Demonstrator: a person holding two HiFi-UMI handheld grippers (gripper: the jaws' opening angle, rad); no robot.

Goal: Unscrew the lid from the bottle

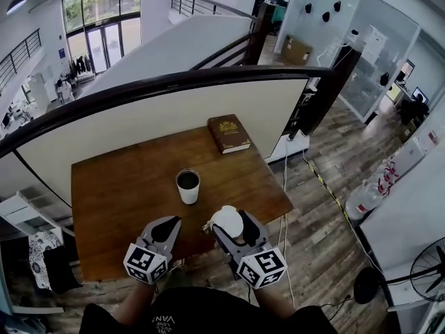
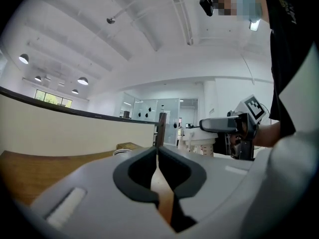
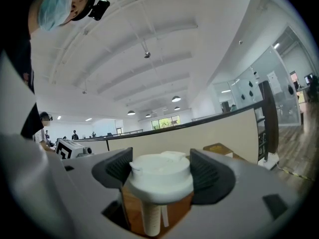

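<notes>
Risk: we reckon the lid (image 3: 160, 172) drops if the right gripper (image 1: 231, 227) eases off, and a careless swing could tip the open bottle (image 1: 188, 186).
Lid: pinched between the right jaws, bottle at its 11 o'clock on the surface (image 1: 125, 200).
Left gripper (image 2: 158, 153): jaws pressed together, empty.

Left gripper (image 1: 171, 221), right gripper (image 1: 231, 223) grey, black-padded; black shirt (image 1: 201, 315), maybe white lettering
</notes>
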